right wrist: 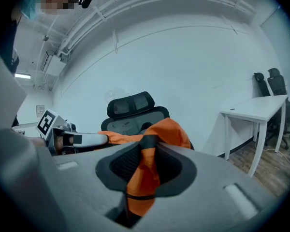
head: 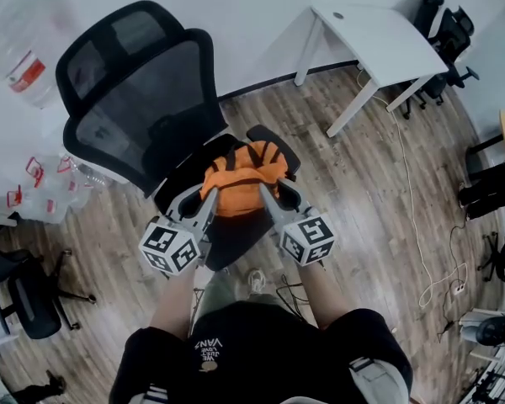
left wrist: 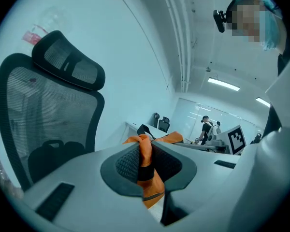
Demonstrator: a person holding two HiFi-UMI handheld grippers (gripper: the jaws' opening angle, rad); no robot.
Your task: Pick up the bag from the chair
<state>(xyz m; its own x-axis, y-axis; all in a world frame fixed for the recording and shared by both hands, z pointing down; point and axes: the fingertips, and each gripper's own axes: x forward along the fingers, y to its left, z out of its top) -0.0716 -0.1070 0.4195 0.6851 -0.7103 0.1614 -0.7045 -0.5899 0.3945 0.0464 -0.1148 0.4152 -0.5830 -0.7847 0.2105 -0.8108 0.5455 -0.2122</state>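
Head view first: an orange bag [head: 238,188] with black trim is held between the two grippers, right over the seat of a black mesh office chair [head: 139,91]. The left gripper [head: 207,199] is clamped on the bag's left side and the right gripper [head: 271,197] on its right side. Both are pointed toward the chair's backrest, with the marker cubes [head: 170,247] kept nearest the person. The bag looks like it's hanging clear of the seat, but from this steep overhead angle that can't really be confirmed.

Left gripper view: the jaws are closed on a bunched fold of orange fabric with a black band across it, pinched between the dark ribbed pads [left wrist: 128,166]. The chair's backrest and headrest are seen at the left, and the right gripper's cube is seen off to the right, past the bag.

Right gripper view, same deal: a fold of orange fabric is squeezed tight between the pads, and the rest of the bag is bulged up behind the jaws. The left gripper is seen at the left, latched onto the far side.

Elsewhere, a white table [head: 379,40] is set on the wood floor [head: 362,167] well apart from the chair, a white cable [head: 408,200] is trailed across the boards, and clear water jugs [head: 25,49] are stacked by the wall at the left.
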